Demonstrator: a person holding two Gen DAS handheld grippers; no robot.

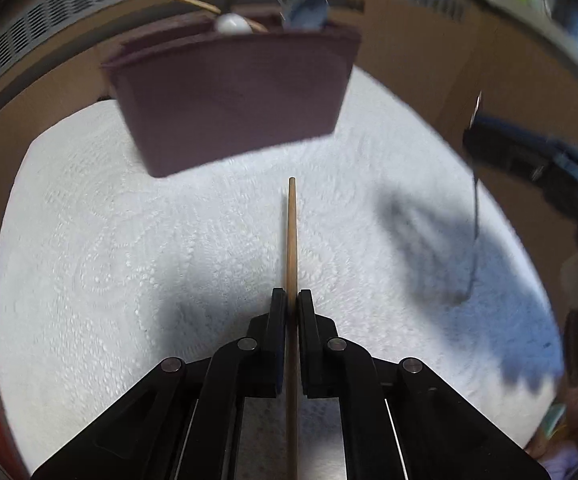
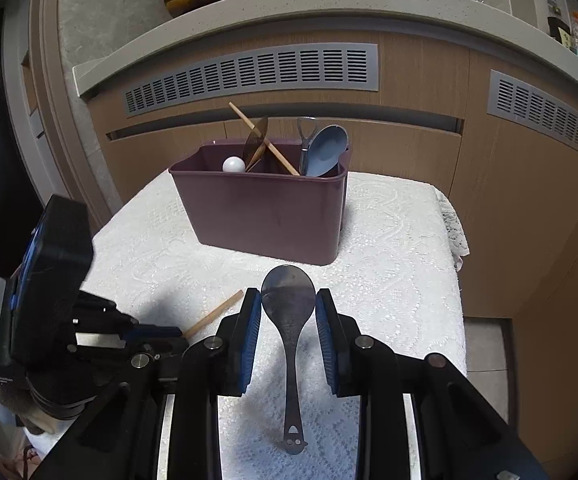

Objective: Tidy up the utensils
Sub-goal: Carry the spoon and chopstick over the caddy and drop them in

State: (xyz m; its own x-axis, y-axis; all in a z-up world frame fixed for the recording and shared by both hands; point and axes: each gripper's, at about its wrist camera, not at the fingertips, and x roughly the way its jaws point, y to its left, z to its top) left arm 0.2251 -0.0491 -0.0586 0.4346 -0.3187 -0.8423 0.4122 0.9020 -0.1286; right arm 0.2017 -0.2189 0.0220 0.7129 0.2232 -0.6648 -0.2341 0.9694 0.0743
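A dark purple utensil bin point(image 2: 265, 212) stands at the back of the white cloth-covered table point(image 2: 401, 248); it also shows in the left wrist view point(image 1: 233, 100). It holds a chopstick, a brown spoon, a white ball-topped utensil and a blue spoon point(image 2: 325, 150). My left gripper point(image 1: 292, 300) is shut on a wooden chopstick point(image 1: 292, 236) that points toward the bin. My right gripper point(image 2: 288, 300) grips a grey metal spoon point(image 2: 289, 320) by its bowl, above the cloth; the handle hangs toward the camera.
Wood-panelled cabinets with grey vents point(image 2: 253, 72) rise behind the table. The table's right edge point(image 2: 459, 280) drops to the floor. The left gripper's body point(image 2: 69, 320) is at the left of the right wrist view.
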